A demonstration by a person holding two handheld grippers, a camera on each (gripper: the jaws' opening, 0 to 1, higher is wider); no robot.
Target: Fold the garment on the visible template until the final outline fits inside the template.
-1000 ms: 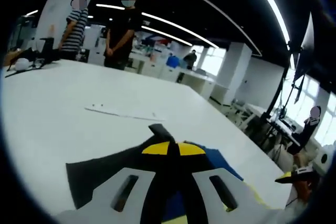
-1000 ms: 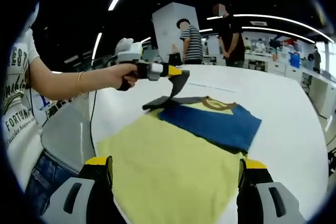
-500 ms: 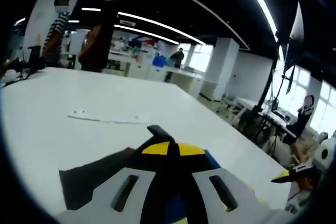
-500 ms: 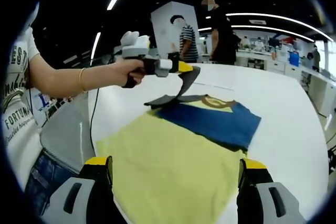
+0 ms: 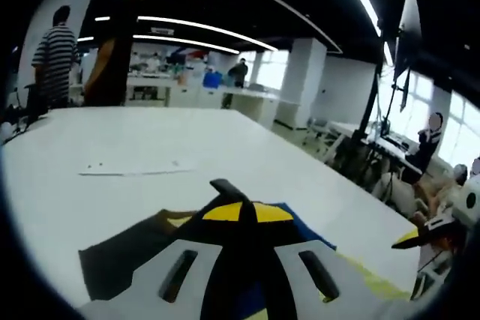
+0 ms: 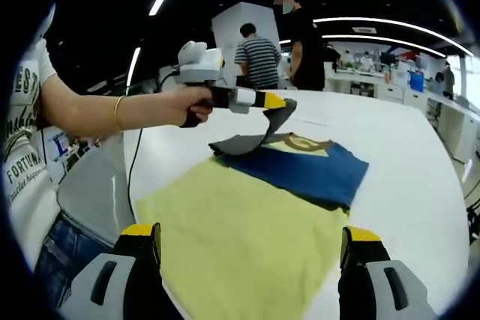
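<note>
You have one yellow and blue short-sleeved garment [image 6: 262,200] on the white table [image 6: 405,148], with one dark grey sleeve [image 6: 251,140] lifted. You hold two yellow-tipped grippers: the left gripper [image 6: 281,104] and the right gripper [image 6: 251,249]. Two standing people [image 6: 262,54] are at the far edge of the table. One thin white paper strip [image 5: 131,171] lies there too.

2 bystanders [image 6: 279,49] behind white table [image 5: 150,140]; paper strip [image 5: 131,171].

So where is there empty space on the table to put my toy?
The white table lies bare right of the garment, and beyond its blue part toward the standing people. The near side is crowded: the left gripper lifts a dark sleeve there.
</note>
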